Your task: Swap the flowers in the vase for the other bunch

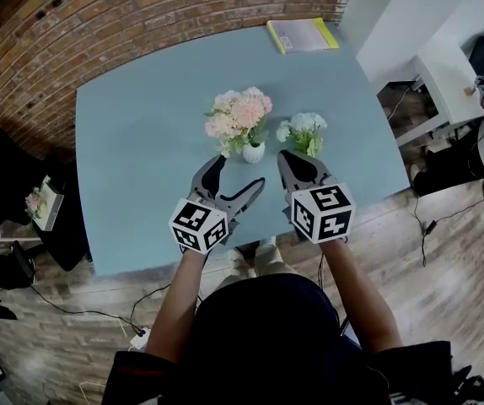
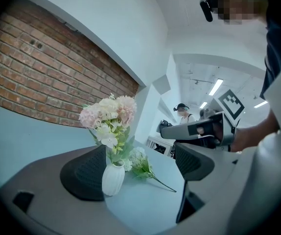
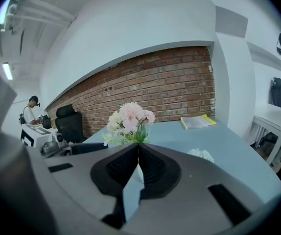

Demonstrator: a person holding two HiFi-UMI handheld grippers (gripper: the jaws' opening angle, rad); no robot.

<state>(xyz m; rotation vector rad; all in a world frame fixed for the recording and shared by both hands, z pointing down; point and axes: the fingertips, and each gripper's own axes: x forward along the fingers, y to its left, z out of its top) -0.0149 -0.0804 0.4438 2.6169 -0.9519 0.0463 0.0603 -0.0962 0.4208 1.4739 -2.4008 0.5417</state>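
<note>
A small white vase (image 1: 253, 152) stands upright on the blue table (image 1: 141, 142) and holds a pink and cream bunch of flowers (image 1: 239, 115). A white bunch with green leaves (image 1: 303, 131) lies on the table just right of the vase. My left gripper (image 1: 238, 180) hovers open, near the vase's front, empty. In the left gripper view the vase (image 2: 113, 178) sits between the spread jaws, untouched, with the white bunch (image 2: 141, 162) behind it. My right gripper (image 1: 286, 160) is shut and empty, close in front of the white bunch. The pink bunch (image 3: 129, 120) rises behind its closed jaws.
A yellow-edged book (image 1: 303, 35) lies at the table's far edge. A brick wall (image 1: 141, 15) runs behind the table. A white desk (image 1: 457, 66) stands to the right, a dark chair (image 1: 23, 201) to the left. Cables cross the wooden floor.
</note>
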